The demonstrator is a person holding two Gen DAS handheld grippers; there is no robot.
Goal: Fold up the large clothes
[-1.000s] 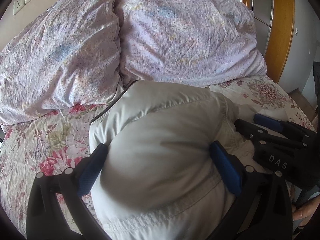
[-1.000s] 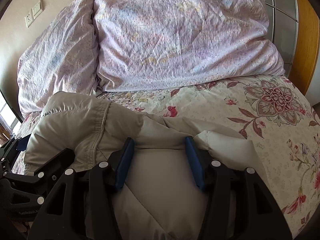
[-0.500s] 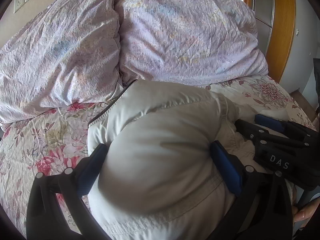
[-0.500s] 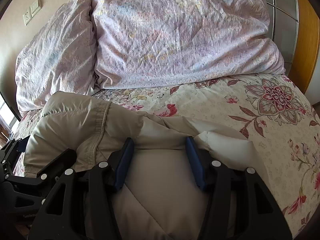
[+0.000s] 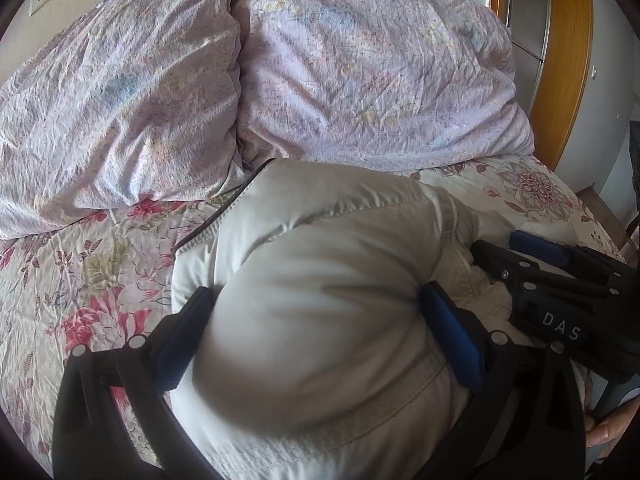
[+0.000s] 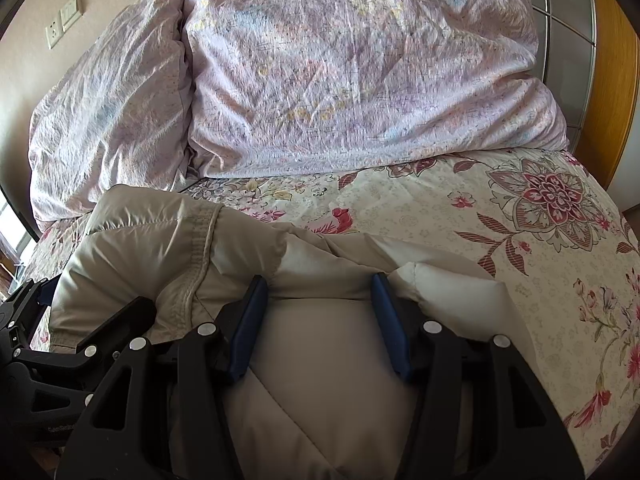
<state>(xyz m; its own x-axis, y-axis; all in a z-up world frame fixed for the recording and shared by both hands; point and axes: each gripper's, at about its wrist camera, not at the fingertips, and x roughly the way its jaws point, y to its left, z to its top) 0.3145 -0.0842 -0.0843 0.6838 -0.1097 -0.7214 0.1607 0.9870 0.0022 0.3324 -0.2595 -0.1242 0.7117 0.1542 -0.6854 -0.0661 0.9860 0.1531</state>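
Observation:
A puffy beige padded jacket (image 5: 320, 264) lies bunched on the floral bedsheet (image 5: 80, 280); it also shows in the right wrist view (image 6: 160, 248). My left gripper (image 5: 316, 300) has its blue-padded jaws clamped around a thick bulge of the jacket. My right gripper (image 6: 318, 284) has its jaws pressed on another thick fold of the same jacket. The right gripper also shows at the right of the left wrist view (image 5: 560, 272), close beside the left one.
Two large lilac pillows (image 5: 360, 72) lean against the wall at the head of the bed, just behind the jacket. A wooden frame (image 5: 568, 60) stands at the far right. The bedsheet (image 6: 520, 208) lies bare to the right of the jacket.
Both grippers have moved slightly forward toward the pillows with the jacket still held. The jacket's shape is almost unchanged.

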